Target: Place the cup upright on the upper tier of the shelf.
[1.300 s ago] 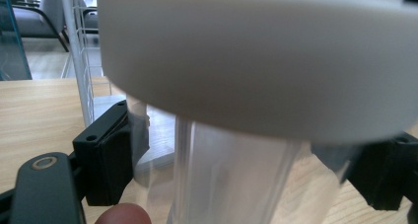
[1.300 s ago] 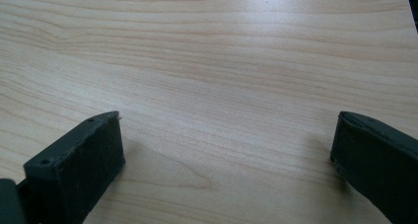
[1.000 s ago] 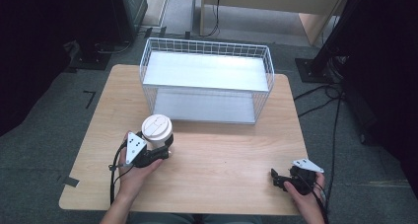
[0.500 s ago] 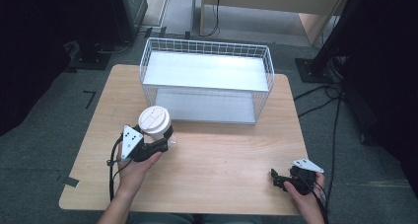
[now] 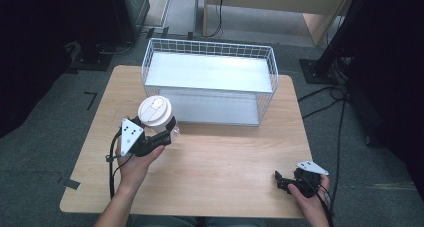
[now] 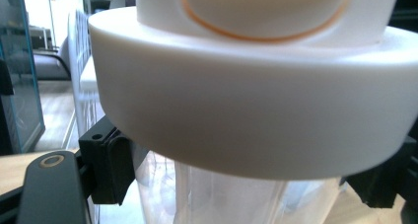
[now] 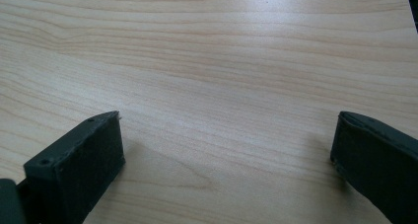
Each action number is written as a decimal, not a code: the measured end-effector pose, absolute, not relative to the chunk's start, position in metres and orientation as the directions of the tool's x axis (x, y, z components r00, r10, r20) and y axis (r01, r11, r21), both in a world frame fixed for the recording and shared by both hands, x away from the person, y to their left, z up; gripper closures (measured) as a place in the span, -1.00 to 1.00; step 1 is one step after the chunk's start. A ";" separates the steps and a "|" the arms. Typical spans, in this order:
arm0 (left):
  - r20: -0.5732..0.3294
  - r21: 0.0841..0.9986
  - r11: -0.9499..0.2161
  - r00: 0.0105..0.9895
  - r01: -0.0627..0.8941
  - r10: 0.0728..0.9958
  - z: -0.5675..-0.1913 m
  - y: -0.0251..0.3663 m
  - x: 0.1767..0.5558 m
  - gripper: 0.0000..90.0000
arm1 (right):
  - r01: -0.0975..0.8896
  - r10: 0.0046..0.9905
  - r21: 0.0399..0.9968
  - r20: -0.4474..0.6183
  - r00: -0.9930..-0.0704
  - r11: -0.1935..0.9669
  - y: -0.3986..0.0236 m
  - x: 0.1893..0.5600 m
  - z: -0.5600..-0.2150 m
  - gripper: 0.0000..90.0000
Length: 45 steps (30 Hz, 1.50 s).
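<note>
Cup, high view: clear tumbler [image 5: 156, 116] with a cream lid, carried just above the counter [image 5: 220, 162] near its left side, just in front of the wire basket [image 5: 210, 79].
Left claw, high view: left claw [image 5: 167, 132] clamped on the tumbler's clear body below the lid, which keeps the cup upright and the lid free.
Basket, high view: white, open-topped, a pale floor inside; it stands at the far edge of the counter, probably where the cup is headed, since the cup is held at its near left corner.
Right claw, high view: right claw [image 5: 281, 181] rests low at the near right corner, well apart from cup and basket, out of the way.
Cup, left gripper view: lid rim [image 6: 246, 100] looms large above the clear wall [image 6: 212, 197]; the black pads [image 6: 111, 167] press the wall from both sides, under the lid's overhang, so the cup can't slip down.
Right claw, right gripper view: jaws stand wide apart over bare wood, nothing between them.
</note>
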<state>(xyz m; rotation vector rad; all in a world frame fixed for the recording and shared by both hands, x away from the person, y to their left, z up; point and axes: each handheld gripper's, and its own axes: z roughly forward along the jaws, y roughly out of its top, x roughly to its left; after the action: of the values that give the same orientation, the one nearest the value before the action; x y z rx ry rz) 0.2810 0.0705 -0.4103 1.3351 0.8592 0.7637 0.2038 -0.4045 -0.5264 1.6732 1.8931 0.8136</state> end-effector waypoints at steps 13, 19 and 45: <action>-0.046 0.994 0.087 0.483 -0.062 0.874 -0.373 0.058 0.288 -0.65 | 0.704 0.990 0.706 0.029 -0.136 0.076 -0.405 0.204 -0.526 -1.00; -0.037 0.993 0.085 0.482 -0.077 0.876 -0.357 0.053 0.294 -0.65 | 0.702 0.990 0.708 0.029 -0.137 0.076 -0.405 0.204 -0.527 -1.00; -0.059 0.989 0.115 0.464 -0.092 0.884 -0.309 0.031 0.343 -0.65 | 0.702 0.990 0.708 0.030 -0.136 0.075 -0.405 0.204 -0.527 -1.00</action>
<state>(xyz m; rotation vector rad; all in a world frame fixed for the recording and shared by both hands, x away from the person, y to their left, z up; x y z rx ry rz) 0.3434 0.0314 -0.3087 1.2495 0.8148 0.8456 0.2037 -0.4046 -0.5266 1.6717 1.8931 0.8149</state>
